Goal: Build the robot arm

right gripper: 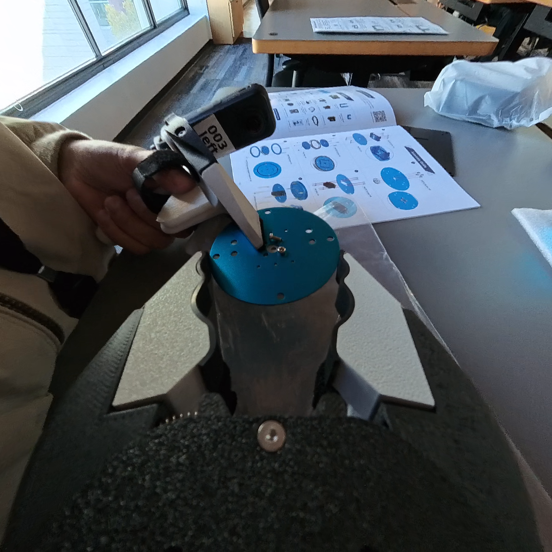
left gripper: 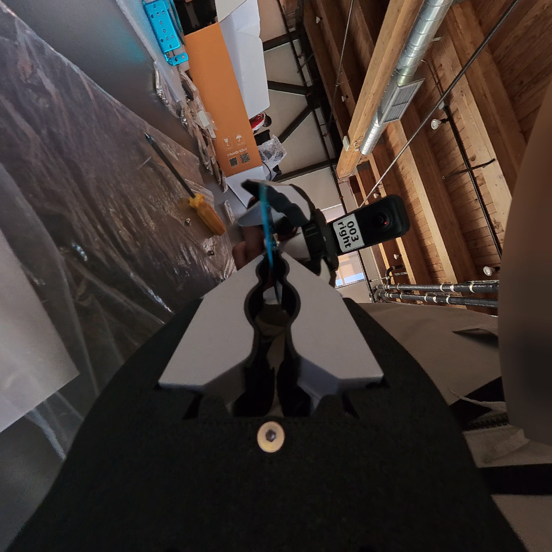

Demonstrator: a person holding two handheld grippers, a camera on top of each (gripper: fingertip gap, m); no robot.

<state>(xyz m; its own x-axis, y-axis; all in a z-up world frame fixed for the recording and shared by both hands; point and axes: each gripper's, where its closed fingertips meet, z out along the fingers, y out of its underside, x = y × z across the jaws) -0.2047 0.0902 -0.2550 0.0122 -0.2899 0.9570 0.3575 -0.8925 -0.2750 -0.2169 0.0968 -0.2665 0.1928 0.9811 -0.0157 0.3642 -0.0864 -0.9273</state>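
- The right tongs (right gripper: 273, 270) clamp a blue round perforated metal plate (right gripper: 274, 268) by its opposite edges, holding it flat between the two grey fingers (right gripper: 167, 325).
- The left tongs (right gripper: 259, 244) come down from the upper left, and their tip meets the plate's top face near its centre; seen from the left wrist, these tongs (left gripper: 272, 263) stand narrow, with the plate's thin blue edge (left gripper: 268, 236) caught at their tip.
- Two small screws (right gripper: 276, 237) and a washer (right gripper: 271, 248) lie on the plate just beside that tip.
- A hand (right gripper: 119, 194) in a beige sleeve grips the left tongs' handle.
- Beyond the right tongs an open assembly booklet (right gripper: 352, 170) lies on the grey worktop (right gripper: 478, 268), with a clear plastic bag (right gripper: 370, 239) near it and a white plastic bag (right gripper: 493, 92) farther off to the right.
- Left of the left tongs, a yellow-handled screwdriver (left gripper: 206, 213) lies on plastic film, with an orange box (left gripper: 221, 98) beyond it.
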